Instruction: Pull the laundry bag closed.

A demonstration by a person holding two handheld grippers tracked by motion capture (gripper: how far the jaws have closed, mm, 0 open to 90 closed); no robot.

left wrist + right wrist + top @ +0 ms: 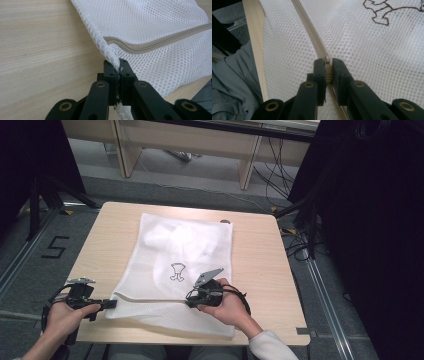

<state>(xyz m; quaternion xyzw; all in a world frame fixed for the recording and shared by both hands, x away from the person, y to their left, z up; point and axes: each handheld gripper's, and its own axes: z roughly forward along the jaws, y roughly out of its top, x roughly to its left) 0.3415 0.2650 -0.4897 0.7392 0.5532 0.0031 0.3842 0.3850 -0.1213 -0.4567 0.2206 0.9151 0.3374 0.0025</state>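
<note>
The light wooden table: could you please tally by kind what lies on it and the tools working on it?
White mesh laundry bag with beige zipper: 1
Black two-jaw grippers: 2, the left gripper shut on the bag's corner, the right gripper shut on the zipper pull
Total: 3, on the light wooden table

White honeycomb-mesh laundry bag [170,250] with beige zipper [150,299], brown outline motif [177,272], on pale woodgrain table [255,255]

Even, soft overhead light falls on the counter [260,250], with faint shadows and no glare. The high view's side edges sink into darkness. Both close views are sharp on the mesh bag [155,27], while the nearest tool parts blur.
</note>
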